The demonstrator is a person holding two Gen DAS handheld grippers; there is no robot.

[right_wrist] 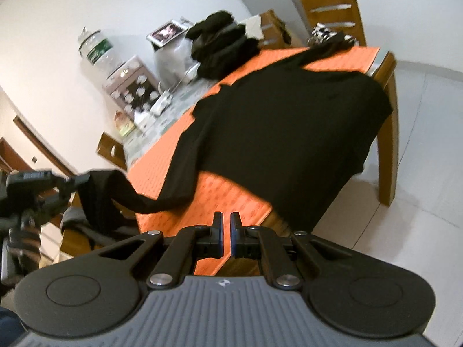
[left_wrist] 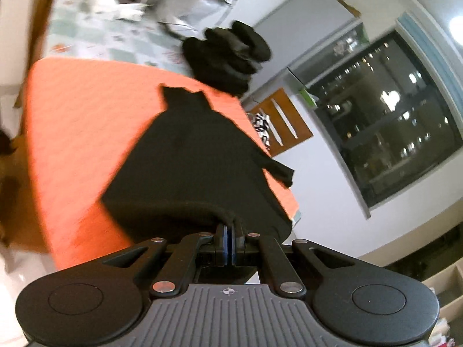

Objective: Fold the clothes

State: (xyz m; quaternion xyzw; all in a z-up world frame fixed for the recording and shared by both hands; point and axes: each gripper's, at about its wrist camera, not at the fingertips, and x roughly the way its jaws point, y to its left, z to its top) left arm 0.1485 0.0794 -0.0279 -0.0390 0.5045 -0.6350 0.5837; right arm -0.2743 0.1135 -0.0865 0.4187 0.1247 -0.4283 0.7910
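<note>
Two tongs angled down | left tongs [left_wrist: 228, 228] pinch black garment [left_wrist: 196, 156] | right tongs [right_wrist: 227, 219] closed, empty

Ahead of your tongs: wooden table [right_wrist: 387, 133] w/ orange cloth [left_wrist: 72, 121], white walls [right_wrist: 58, 8]; dark window [left_wrist: 385, 121] off right, pale tiled floor [right_wrist: 419, 202] below.

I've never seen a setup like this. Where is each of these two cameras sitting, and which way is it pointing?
Left wrist view: sits on the left gripper, looking down along its jaws, shut on the black garment spread over the orange cloth.
Right wrist view: sits on the right gripper, jaws shut on nothing, facing the table corner; the left gripper shows at left, holding a sleeve.
Shared: garment, orange cloth, the pile of dark clothes.
</note>
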